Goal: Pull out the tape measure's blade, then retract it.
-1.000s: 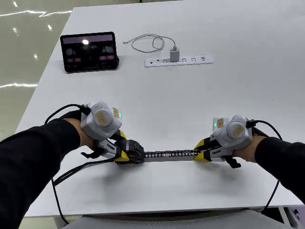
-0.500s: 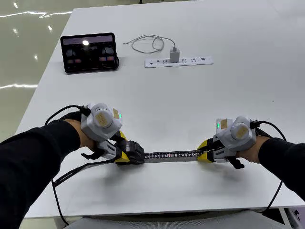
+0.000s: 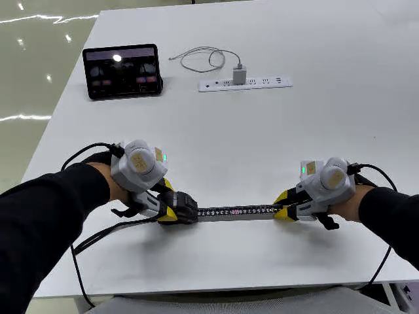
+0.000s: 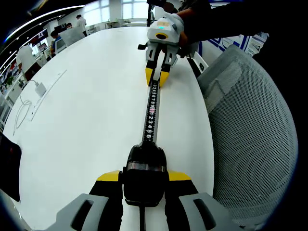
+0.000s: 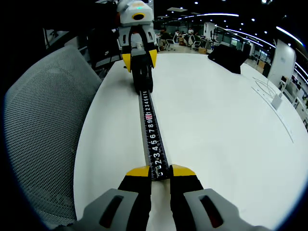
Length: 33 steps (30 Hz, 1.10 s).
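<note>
The blade (image 3: pixel 236 211) ran straight from the right gripper (image 3: pixel 282 205), pinched on its tip, toward the left gripper (image 3: pixel 169 201), clamped around the tape measure case (image 3: pixel 185 208) directly opposite.

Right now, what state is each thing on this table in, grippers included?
Left gripper: shut on the tape measure.
Right gripper: shut on the end of the blade.
Blade: pulled out, lying flat along the table, numbers up.
Tablet: screen lit.
Power strip: charger plugged in.
</note>
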{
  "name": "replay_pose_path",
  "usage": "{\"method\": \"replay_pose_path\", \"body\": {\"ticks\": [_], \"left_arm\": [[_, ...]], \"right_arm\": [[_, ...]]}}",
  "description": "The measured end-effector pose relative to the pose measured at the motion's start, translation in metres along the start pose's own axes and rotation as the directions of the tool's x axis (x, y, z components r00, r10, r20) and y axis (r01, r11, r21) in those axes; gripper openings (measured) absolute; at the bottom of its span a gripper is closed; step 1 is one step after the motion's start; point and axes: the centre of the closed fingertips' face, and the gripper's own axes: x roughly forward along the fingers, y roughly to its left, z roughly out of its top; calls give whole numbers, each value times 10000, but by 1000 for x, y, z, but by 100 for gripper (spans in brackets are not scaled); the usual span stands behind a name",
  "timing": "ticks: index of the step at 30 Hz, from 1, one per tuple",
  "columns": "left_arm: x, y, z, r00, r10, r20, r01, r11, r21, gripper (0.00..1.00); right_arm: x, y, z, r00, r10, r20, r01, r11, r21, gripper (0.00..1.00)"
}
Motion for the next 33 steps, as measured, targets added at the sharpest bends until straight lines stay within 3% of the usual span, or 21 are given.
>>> {"method": "replay_pose_path", "body": {"ticks": [33], "left_arm": [[1, 1, -1, 10000, 36, -19, -36, 10000, 13, 29]], "right_arm": [[-9, -3, -7, 9999, -89, -101, 90, 9998, 151, 9]]}}
